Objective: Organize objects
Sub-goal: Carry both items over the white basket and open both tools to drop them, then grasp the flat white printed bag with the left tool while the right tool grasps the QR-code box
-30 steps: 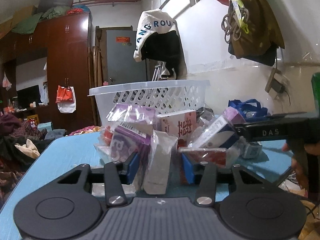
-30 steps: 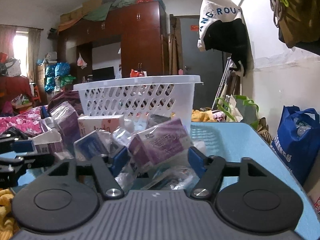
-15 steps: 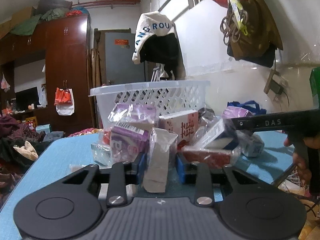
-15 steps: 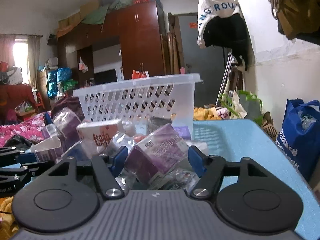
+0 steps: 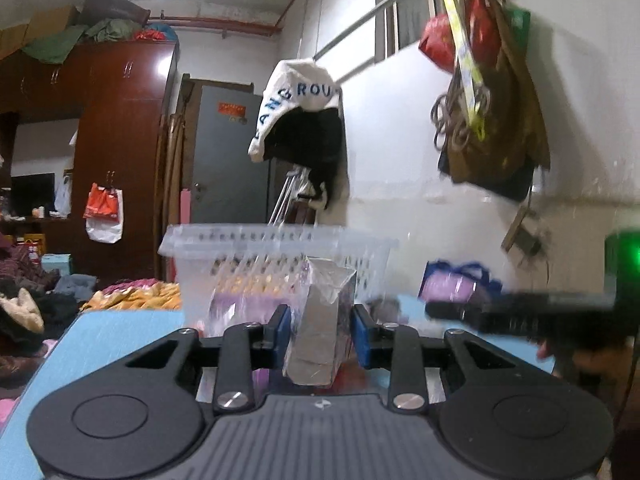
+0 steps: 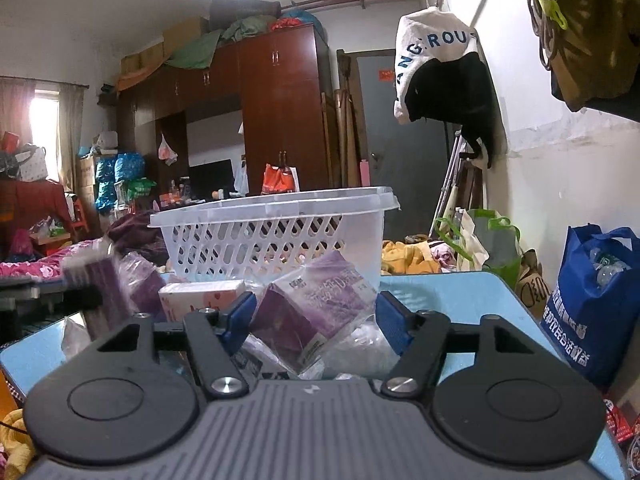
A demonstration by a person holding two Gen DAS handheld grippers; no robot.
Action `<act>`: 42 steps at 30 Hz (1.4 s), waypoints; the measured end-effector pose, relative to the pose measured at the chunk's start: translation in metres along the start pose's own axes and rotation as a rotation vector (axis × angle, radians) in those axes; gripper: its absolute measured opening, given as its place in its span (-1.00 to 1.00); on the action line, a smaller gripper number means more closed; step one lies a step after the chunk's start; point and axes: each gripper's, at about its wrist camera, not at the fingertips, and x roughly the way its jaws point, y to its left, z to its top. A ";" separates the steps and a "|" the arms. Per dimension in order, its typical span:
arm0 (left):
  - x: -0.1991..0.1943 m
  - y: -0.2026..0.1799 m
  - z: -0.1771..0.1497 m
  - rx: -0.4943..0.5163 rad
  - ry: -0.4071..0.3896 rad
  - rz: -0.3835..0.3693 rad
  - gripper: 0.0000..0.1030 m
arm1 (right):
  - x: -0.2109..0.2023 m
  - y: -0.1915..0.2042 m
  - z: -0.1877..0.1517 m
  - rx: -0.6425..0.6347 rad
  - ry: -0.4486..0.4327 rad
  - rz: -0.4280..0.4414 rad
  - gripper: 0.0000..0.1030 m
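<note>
My left gripper (image 5: 320, 332) is shut on a grey plastic-wrapped box (image 5: 320, 332) and holds it lifted in front of the white plastic basket (image 5: 280, 240); the view is blurred by motion. My right gripper (image 6: 314, 320) has its jaws around a purple box (image 6: 316, 312) that is raised above the pile of wrapped boxes on the blue table (image 6: 460, 296). The basket also shows in the right wrist view (image 6: 272, 236), behind the pile. The left gripper with its box appears blurred at the left of the right wrist view (image 6: 100, 292).
A pink-and-white box (image 6: 200, 296) and more purple packs (image 6: 144, 284) lie in front of the basket. A blue shopping bag (image 6: 592, 300) stands right of the table. The wall with hanging bags is close on the right. Clutter and a wardrobe fill the room behind.
My left gripper closed on the grey box and lifted it from the pile. My right gripper narrowed around the purple box and raised it.
</note>
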 end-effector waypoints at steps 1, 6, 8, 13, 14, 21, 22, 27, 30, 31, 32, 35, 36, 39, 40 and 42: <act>0.001 0.001 0.005 -0.010 -0.005 -0.007 -0.29 | 0.000 0.000 0.003 -0.004 -0.005 0.000 0.33; 0.016 0.007 0.033 -0.042 -0.020 -0.035 -0.29 | 0.000 0.002 0.024 -0.015 -0.035 0.010 0.32; 0.030 0.014 0.050 -0.051 -0.023 -0.025 -0.29 | 0.004 0.004 0.037 -0.027 -0.048 0.012 0.32; 0.078 0.035 0.085 -0.096 0.018 0.007 -0.29 | 0.030 0.010 0.076 -0.070 -0.065 -0.010 0.32; 0.090 0.039 0.089 -0.095 0.041 0.010 -0.29 | 0.041 0.011 0.083 -0.080 -0.052 -0.020 0.32; 0.139 0.072 0.095 -0.180 0.141 0.070 -0.29 | 0.106 0.013 0.100 -0.097 0.063 -0.067 0.30; 0.141 0.072 0.095 -0.175 0.149 0.077 -0.29 | 0.109 0.013 0.099 -0.095 0.070 -0.073 0.30; 0.146 0.068 0.098 -0.144 0.165 0.085 -0.26 | 0.112 0.012 0.097 -0.100 0.088 -0.085 0.30; 0.151 0.063 0.098 -0.095 0.146 0.117 0.58 | 0.114 0.012 0.099 -0.123 0.083 -0.076 0.51; 0.150 0.063 0.098 -0.086 0.138 0.129 0.68 | 0.115 0.013 0.098 -0.136 0.088 -0.081 0.78; 0.145 0.064 0.097 -0.076 0.123 0.135 0.68 | 0.113 0.013 0.097 -0.147 0.073 -0.096 0.96; 0.109 0.062 0.092 -0.036 0.059 0.138 0.68 | 0.089 0.013 0.086 -0.169 0.005 -0.118 1.00; 0.087 0.062 0.087 -0.021 0.036 0.133 0.68 | 0.078 0.011 0.080 -0.164 -0.012 -0.118 1.00; 0.030 0.063 0.064 -0.009 -0.022 0.139 0.68 | 0.036 0.001 0.050 -0.123 -0.048 -0.115 1.00; 0.010 0.064 0.053 -0.004 -0.045 0.145 0.71 | 0.019 -0.002 0.034 -0.119 -0.055 -0.115 1.00; -0.020 0.064 0.032 0.004 -0.080 0.169 0.79 | -0.004 -0.006 0.010 -0.104 -0.077 -0.109 1.00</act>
